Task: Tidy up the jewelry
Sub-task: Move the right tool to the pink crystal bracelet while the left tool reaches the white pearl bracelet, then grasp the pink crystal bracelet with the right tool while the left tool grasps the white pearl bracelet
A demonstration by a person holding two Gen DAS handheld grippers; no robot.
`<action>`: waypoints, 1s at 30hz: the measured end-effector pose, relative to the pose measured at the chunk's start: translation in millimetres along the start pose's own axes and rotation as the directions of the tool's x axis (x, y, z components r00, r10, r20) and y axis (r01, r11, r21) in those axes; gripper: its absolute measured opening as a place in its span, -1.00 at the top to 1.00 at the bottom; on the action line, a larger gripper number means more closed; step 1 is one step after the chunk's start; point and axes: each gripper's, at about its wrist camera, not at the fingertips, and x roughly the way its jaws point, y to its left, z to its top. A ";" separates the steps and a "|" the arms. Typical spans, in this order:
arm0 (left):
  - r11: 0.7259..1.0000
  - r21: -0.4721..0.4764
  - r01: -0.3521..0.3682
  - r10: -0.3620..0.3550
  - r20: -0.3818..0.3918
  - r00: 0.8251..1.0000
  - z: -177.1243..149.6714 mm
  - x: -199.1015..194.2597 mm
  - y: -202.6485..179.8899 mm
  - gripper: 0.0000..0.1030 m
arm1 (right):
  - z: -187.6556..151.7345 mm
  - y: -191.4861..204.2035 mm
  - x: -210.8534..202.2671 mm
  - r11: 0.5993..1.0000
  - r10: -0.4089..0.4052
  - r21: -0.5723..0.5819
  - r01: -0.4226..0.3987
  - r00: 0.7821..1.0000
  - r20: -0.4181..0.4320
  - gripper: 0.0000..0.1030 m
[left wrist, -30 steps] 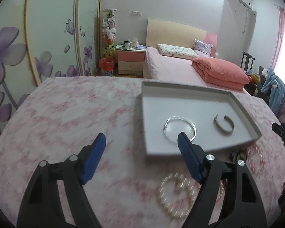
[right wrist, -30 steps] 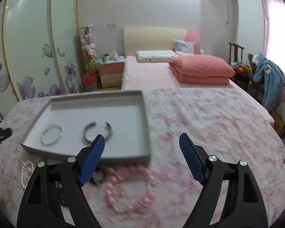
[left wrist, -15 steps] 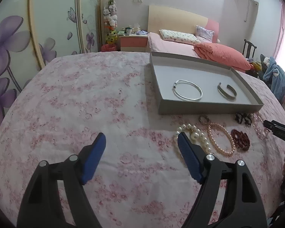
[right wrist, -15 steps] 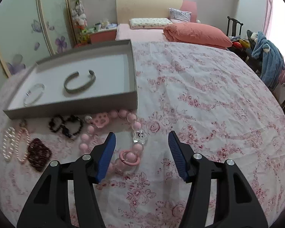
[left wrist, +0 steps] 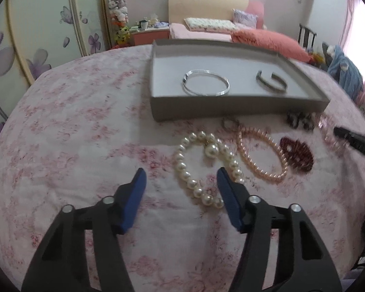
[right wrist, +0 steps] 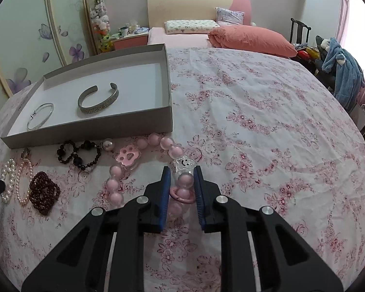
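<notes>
Pink beaded bracelet (right wrist: 143, 168) lies on the floral bed sheet (right wrist: 267, 126) before the grey tray (right wrist: 90, 126); the right tongs (right wrist: 181, 178) pinch its beads, likely to lift it in. The left tongs (left wrist: 180, 182) hang agape over the pearl bracelet (left wrist: 206, 168).

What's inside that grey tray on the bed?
The grey tray holds a thin silver bangle and a wide engraved cuff, lying apart. Its near wall hides a strip of floor.

Both cameras sit low and close over the flowered bedspread (right wrist: 267, 121), looking along their jaws toward the headboard (right wrist: 189, 4) at 12 o'clock. Both see the gray tray (left wrist: 231, 108) (right wrist: 85, 131): 1 o'clock from the left, 10 o'clock from the right.
</notes>
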 end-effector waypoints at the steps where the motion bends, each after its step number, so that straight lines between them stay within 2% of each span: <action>1: 1.000 0.020 -0.018 0.017 0.016 1.000 -0.6 -0.1 -2.4 -0.04 | 0.3 -1.9 0.2 1.000 0.003 -0.002 -0.003 1.000 0.000 0.60; 4: 0.997 0.058 -0.057 0.055 0.028 0.998 2.6 -0.5 0.0 0.08 | 0.8 -0.5 0.4 1.000 0.023 -0.014 -0.023 1.000 0.000 0.61; 8: 0.993 0.057 -0.104 0.102 0.032 0.994 5.9 0.7 12.5 0.08 | -0.2 7.2 -0.1 0.997 0.055 -0.056 -0.055 0.998 -0.004 0.61; 17: 0.999 0.031 -0.019 0.018 0.025 1.000 -2.4 -4.7 15.0 0.07 | -0.7 9.1 -0.6 0.996 0.058 -0.062 -0.058 0.998 -0.004 0.60; 30: 1.000 0.029 -0.007 0.006 0.021 1.000 0.7 -0.5 9.5 0.13 | -0.9 9.5 -0.5 0.996 0.059 -0.061 -0.059 0.998 -0.004 0.60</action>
